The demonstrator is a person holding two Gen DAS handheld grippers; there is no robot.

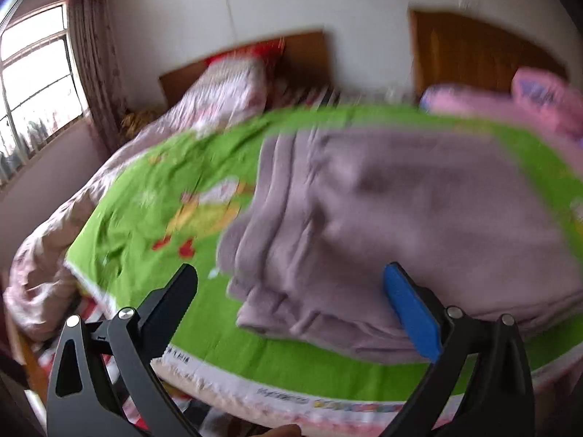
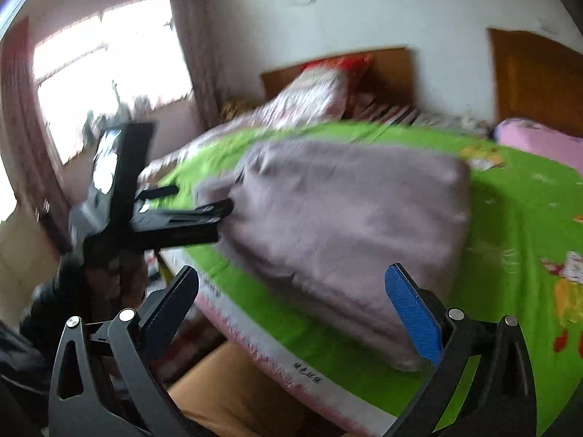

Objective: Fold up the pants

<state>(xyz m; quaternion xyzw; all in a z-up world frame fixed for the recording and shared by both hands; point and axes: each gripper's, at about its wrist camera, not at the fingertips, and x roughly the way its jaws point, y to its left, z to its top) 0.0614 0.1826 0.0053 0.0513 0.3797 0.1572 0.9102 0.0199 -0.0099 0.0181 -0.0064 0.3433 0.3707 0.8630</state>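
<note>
lying folded on the green sheet, lilac pants; both grippers' jaws apart.

I see a green sheet, a floral quilt, a pink pillow, a window and a curtain.

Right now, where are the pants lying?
The lilac pants lie folded on the green bedsheet, near the bed's front edge: right of centre in the left wrist view, centre in the right wrist view, between both open grippers.

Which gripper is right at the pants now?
The left gripper: the right-wrist view shows its fingers at the pants' left edge. The right gripper hangs open, apart.
</note>
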